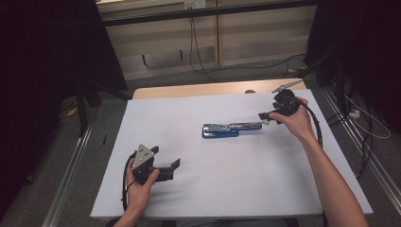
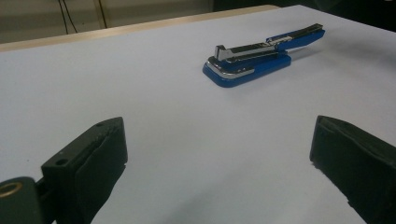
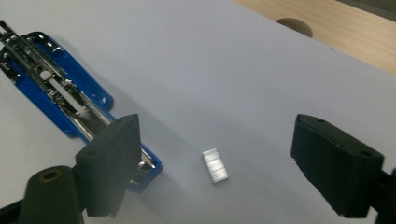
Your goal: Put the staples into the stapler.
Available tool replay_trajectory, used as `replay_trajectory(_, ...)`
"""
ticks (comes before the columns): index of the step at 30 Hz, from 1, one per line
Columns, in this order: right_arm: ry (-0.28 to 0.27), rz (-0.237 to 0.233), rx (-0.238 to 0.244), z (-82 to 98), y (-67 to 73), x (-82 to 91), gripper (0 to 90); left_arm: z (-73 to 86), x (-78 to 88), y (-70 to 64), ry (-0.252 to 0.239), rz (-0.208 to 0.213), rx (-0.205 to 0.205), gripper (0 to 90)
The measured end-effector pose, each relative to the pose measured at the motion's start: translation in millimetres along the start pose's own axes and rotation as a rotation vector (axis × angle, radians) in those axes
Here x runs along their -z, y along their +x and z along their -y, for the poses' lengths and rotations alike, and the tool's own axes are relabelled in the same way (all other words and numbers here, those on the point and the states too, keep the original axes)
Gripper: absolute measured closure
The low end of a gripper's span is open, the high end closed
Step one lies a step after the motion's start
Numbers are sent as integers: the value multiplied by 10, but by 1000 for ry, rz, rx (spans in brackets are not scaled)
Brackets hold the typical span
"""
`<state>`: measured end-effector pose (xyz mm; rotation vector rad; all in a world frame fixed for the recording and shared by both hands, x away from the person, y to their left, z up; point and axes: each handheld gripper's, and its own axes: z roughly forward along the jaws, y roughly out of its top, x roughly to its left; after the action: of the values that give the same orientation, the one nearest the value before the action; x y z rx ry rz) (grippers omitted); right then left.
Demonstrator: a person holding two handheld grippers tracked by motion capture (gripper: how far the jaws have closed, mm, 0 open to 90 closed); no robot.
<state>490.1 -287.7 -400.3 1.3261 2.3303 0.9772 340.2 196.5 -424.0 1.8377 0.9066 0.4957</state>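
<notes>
Stapler point(image 1: 227, 128) mid-table, swung open, magazine bare; staple strip point(image 3: 215, 165) loose on sheet between wide, empty right gripper point(image 3: 233, 163) jaws, not yet gripped or loaded; left gripper point(image 1: 166, 161) wide, idle near front edge.

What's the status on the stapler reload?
Both grippers open: left gripper idle, right gripper over staple strip. Stapler swung open. Nothing in the way.
</notes>
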Motion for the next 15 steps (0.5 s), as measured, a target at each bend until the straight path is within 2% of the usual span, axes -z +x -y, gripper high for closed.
replay_trajectory(2,11,-10,-4,18,-41,-5,230,0,0,3,-1,-2,3,42)
replay_trajectory(8,75,-4,-21,93,-128,-90,293,4,2,10,-2,-8,6,42)
replay_trajectory(11,99,-7,-11,105,-145,-123,310,5,-3,18,3,-9,5,42)
replay_trajectory(13,109,-14,0,104,-143,-137,370,6,-9,17,5,-9,2,42)
replay_trajectory(15,126,-9,12,101,-131,-153,392,6,-12,16,6,-13,3,42)
